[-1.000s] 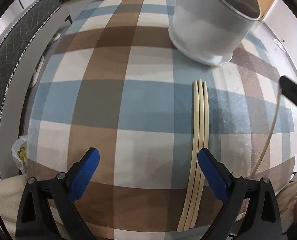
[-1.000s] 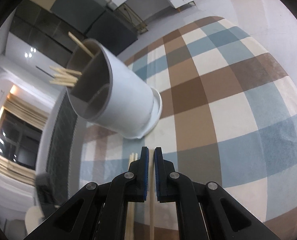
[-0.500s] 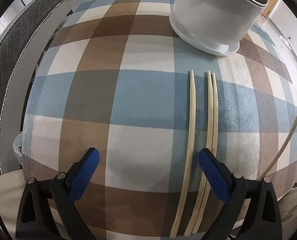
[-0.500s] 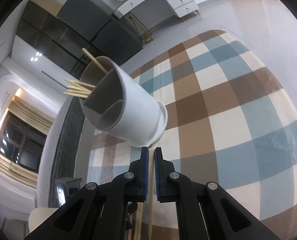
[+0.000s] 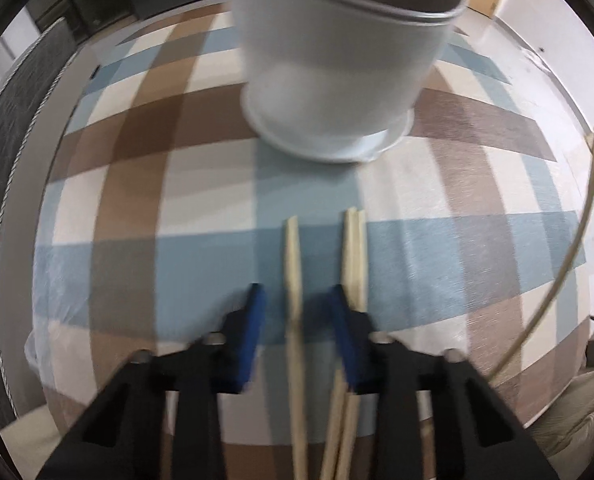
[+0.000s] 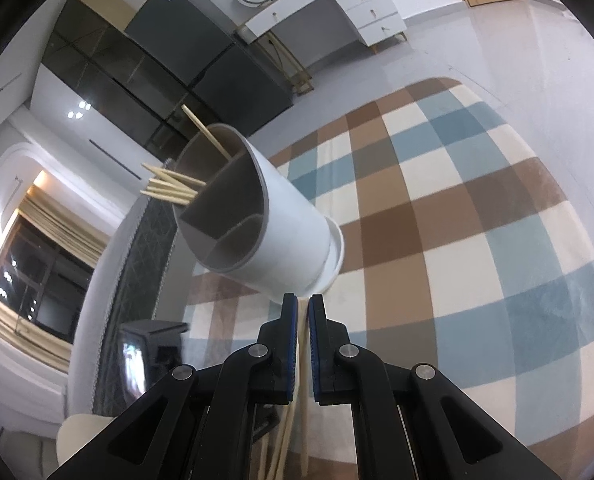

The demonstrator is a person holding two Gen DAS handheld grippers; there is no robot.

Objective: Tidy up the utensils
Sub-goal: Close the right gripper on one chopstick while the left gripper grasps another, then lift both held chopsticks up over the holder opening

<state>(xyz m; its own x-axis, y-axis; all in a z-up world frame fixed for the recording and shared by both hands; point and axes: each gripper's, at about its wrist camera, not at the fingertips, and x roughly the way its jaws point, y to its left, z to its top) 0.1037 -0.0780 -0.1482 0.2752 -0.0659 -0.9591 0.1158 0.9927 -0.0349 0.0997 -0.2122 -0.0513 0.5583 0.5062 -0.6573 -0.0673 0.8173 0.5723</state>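
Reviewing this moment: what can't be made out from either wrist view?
- Left wrist: whether the left gripper touches the lone chopstick between its jaws; motion blur.
- Left wrist: the white holder's contents; the rim is cut off by the top edge.
- Right wrist: the held chopstick's lower end; the right gripper hides it.

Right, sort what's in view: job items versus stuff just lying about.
Job items:
- white utensil holder
- single chopstick between the left gripper fingers
- chopstick pair
- chopstick in the right gripper
- chopsticks already in the holder

Lying about:
- plaid tablecloth
- dark cabinets
- white desk
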